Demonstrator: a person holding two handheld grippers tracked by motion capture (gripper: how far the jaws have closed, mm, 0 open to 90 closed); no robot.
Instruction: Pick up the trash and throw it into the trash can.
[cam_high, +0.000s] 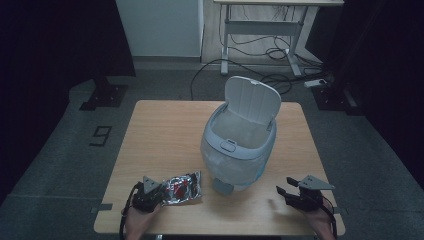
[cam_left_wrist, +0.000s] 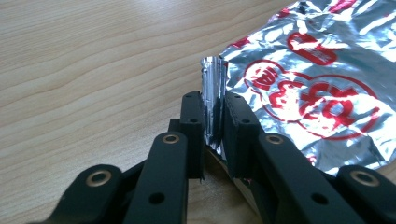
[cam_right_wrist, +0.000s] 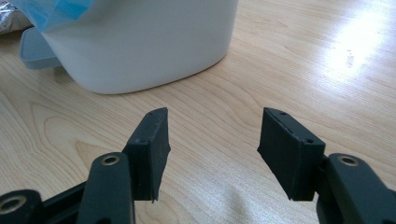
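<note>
Left gripper (cam_high: 159, 194), at the near left edge of the wooden table (cam_high: 160, 130), has its black jaws pinched tight on a folded-up corner of the foil wrapper (cam_high: 183, 188), with the person's left hand (cam_high: 137, 225) behind it at the bottom of the high view. In the left gripper view that gripper (cam_left_wrist: 214, 119) shows the upturned strip of foil standing between its pads, pressed from both sides, while the rest of the wrapper (cam_left_wrist: 317, 79) lies flat on the wood to the right of the jaws. The wrapper is crinkled silver foil with red printed rings and lettering, empty-looking and flattened, and it lies near the front edge of the table, just left of the bin's base. To its right stands a white pedal bin (cam_high: 239, 145) with its lid (cam_high: 251, 99) swung up and open, a pale liner inside and a grey pedal (cam_high: 222, 186) facing the person; it sits between the two grippers and close beside the wrapper. Farther right, the right gripper (cam_high: 284, 194) rests low over bare wood, well apart from the wrapper, and in its own view this gripper (cam_right_wrist: 212, 144) has its jaws standing wide apart with nothing between them, the bin's white wall (cam_right_wrist: 140, 42) ahead on the left.
</note>
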